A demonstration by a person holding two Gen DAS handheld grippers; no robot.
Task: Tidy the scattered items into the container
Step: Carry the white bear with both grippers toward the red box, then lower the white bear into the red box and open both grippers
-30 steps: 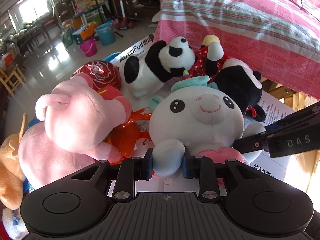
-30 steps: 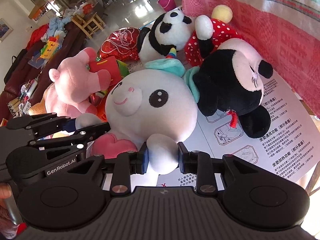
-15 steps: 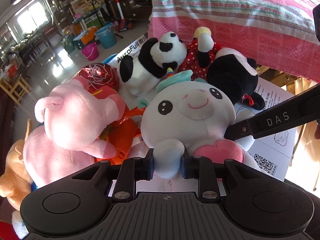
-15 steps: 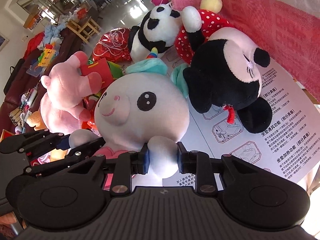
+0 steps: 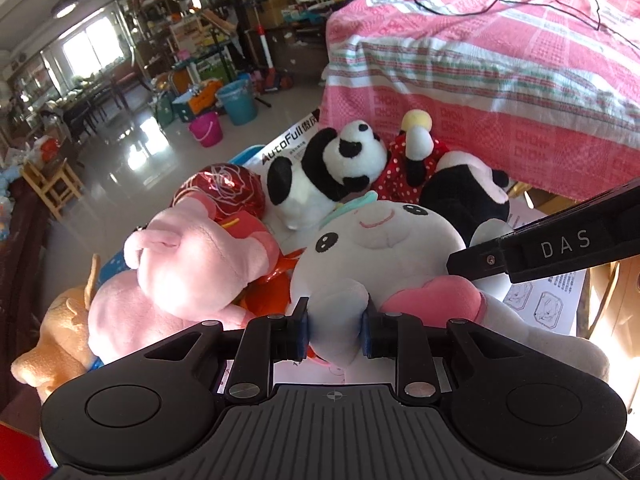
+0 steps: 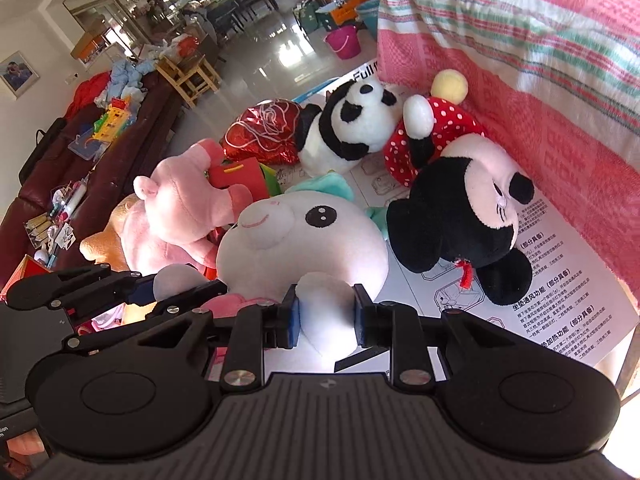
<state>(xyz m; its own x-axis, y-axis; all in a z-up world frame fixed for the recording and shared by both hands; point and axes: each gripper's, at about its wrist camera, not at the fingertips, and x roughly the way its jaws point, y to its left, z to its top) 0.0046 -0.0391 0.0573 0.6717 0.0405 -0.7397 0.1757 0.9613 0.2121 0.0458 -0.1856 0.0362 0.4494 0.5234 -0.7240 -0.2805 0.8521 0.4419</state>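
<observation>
White plush [image 5: 380, 248]: lifted slightly, clear of neighbours.
Left gripper [image 5: 335, 330]: clamped on one paw.
Right gripper [image 6: 325, 317]: clamped on the other.
Container: unseen.

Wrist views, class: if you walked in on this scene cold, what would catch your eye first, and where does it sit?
First, the big white plush in the middle of the toy pile, with the left tongs and right tongs each clamped on one of its stubby arms. Next, the black mouse doll lying right of it on a printed sheet, and the panda behind. A pink striped bedspread fills the background.
</observation>
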